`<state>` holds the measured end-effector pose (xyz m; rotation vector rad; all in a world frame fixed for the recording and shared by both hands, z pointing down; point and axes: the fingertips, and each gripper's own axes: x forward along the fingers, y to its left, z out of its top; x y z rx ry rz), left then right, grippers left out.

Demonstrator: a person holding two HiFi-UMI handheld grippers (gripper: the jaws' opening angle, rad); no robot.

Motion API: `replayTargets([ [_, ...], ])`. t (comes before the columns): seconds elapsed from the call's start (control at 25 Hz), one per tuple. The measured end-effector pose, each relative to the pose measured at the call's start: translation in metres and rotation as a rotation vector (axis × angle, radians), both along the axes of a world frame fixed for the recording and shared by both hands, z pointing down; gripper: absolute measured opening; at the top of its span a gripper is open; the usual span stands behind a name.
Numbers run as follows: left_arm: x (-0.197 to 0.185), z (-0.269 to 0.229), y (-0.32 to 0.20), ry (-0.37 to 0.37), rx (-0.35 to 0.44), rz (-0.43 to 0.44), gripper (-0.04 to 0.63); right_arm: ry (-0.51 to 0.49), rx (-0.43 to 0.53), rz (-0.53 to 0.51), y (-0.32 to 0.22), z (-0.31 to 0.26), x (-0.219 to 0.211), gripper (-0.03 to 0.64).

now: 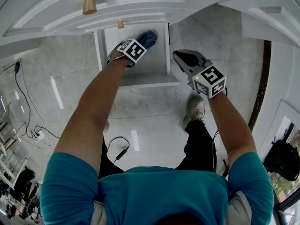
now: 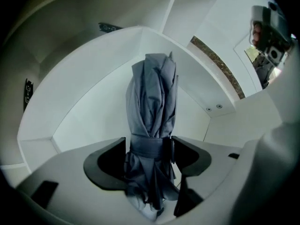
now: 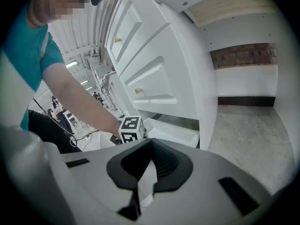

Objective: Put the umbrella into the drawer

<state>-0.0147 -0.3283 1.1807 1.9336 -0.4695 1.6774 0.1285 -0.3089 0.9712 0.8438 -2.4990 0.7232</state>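
Observation:
A folded dark blue umbrella (image 2: 152, 97) lies in the open white drawer (image 1: 150, 78) of the cabinet, its strapped end between my left gripper's jaws. In the head view only the umbrella's tip (image 1: 148, 36) shows past the marker cube. My left gripper (image 2: 149, 149) points steeply down into the drawer, open, its jaws wide around the umbrella. My right gripper (image 1: 180, 56) hangs to the right of the drawer above the floor, shut and empty. In the right gripper view its jaws meet at the tips (image 3: 150, 142), and the left gripper's cube (image 3: 131, 128) shows at the drawer.
The white cabinet front carries brass knobs (image 1: 89, 5) above the drawer. On the marble floor lie a black cable (image 1: 119, 151) and a power strip (image 1: 40, 136). The person's shoe (image 1: 195, 108) stands just below the drawer's right corner.

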Motion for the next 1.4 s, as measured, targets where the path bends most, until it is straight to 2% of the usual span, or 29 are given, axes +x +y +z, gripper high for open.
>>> replayTargets([
  [0.2,0.002,-0.024,-0.009,0.074,0.047,-0.022,0.298,0.005,0.010,0.004,-0.001,-0.008,-0.007,0.023],
  [0.44,0.004,-0.084,-0.006,0.158,0.124,-0.022,0.298,0.007,0.008,0.019,0.005,-0.045,-0.021,0.023],
  [0.6,-0.003,-0.141,0.001,0.191,0.171,0.009,0.298,0.006,0.006,0.027,0.012,-0.090,-0.032,0.023],
  [0.84,-0.021,-0.227,0.010,0.232,0.203,-0.017,0.290,0.002,0.014,0.040,0.017,-0.172,-0.043,0.023],
  [1.16,-0.042,-0.361,0.041,0.333,0.246,-0.009,0.231,0.019,0.012,0.001,0.038,-0.277,-0.057,0.023],
  [1.28,-0.055,-0.415,0.055,0.397,0.276,-0.041,0.205,0.025,0.000,-0.013,0.052,-0.309,-0.067,0.023],
  [1.4,-0.071,-0.467,0.070,0.463,0.314,-0.115,0.169,0.020,-0.011,-0.014,0.065,-0.341,-0.081,0.023],
])
